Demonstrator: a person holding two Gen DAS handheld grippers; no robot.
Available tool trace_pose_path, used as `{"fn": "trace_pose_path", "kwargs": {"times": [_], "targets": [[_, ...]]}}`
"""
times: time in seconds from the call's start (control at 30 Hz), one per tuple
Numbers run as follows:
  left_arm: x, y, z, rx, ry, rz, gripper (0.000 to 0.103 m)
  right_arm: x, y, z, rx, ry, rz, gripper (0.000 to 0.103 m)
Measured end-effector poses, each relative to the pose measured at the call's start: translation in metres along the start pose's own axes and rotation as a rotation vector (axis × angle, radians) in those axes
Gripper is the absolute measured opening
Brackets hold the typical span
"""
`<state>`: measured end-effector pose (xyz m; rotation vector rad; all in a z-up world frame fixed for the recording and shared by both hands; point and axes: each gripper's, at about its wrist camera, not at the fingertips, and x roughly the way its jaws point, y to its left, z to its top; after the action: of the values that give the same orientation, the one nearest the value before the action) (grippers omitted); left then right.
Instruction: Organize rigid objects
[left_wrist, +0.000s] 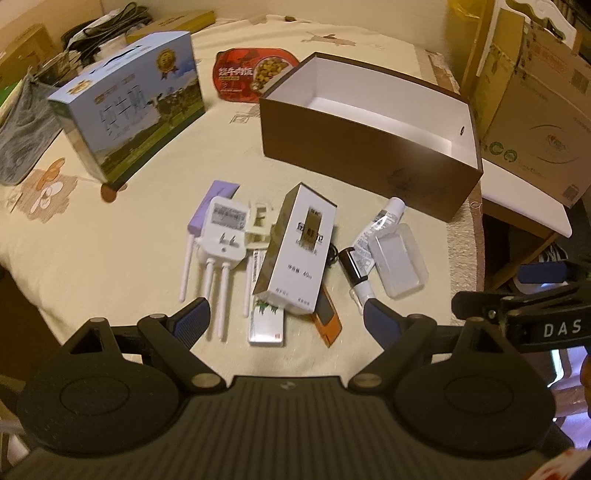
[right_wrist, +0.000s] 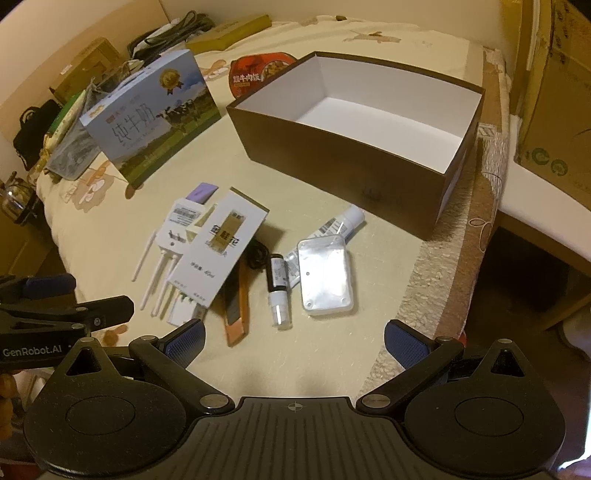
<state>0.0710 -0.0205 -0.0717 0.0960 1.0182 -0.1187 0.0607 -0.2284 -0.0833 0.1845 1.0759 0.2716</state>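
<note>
An open brown box (left_wrist: 351, 136) (right_wrist: 332, 155) with a white, empty inside stands on the table. In front of it lies a pile of small things: a white router with antennas (left_wrist: 221, 232) (right_wrist: 177, 229), a tall white carton (left_wrist: 299, 247) (right_wrist: 218, 251), a clear plastic case (left_wrist: 399, 258) (right_wrist: 325, 273), a white tube (left_wrist: 380, 218) (right_wrist: 340, 221), a small dark bottle (left_wrist: 354, 269) (right_wrist: 279, 280), an orange item (left_wrist: 327, 325) (right_wrist: 236, 314) and a purple block (left_wrist: 212, 203) (right_wrist: 201, 192). My left gripper (left_wrist: 286, 319) and my right gripper (right_wrist: 295, 341) are both open and empty, hovering near the pile's front.
A blue milk carton box (left_wrist: 133, 110) (right_wrist: 155, 114) stands at the left. A red food tray (left_wrist: 251, 74) (right_wrist: 258, 68) lies behind it. Cardboard boxes (left_wrist: 535, 110) stand off the table's right edge (right_wrist: 461, 258). Bags and clutter sit at the far left.
</note>
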Motion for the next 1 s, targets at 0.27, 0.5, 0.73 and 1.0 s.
{"fn": "trace_pose_path", "kwargs": {"times": [0.27, 0.5, 0.73, 1.0], "targets": [[0.035, -0.012, 0.01, 0.075, -0.027, 0.008, 0.086, 0.032, -0.009, 0.001, -0.025, -0.006, -0.022, 0.101], [0.07, -0.021, 0.017, 0.127, -0.016, 0.031, 0.083, 0.065, -0.018, 0.006, -0.033, 0.004, -0.014, 0.084], [0.106, -0.024, 0.025, 0.159, 0.011, 0.043, 0.083, 0.1, -0.028, 0.014, -0.031, 0.026, -0.024, 0.076], [0.134, -0.032, 0.031, 0.231, 0.026, 0.061, 0.083, 0.129, -0.038, 0.022, -0.038, 0.05, -0.037, 0.072]]}}
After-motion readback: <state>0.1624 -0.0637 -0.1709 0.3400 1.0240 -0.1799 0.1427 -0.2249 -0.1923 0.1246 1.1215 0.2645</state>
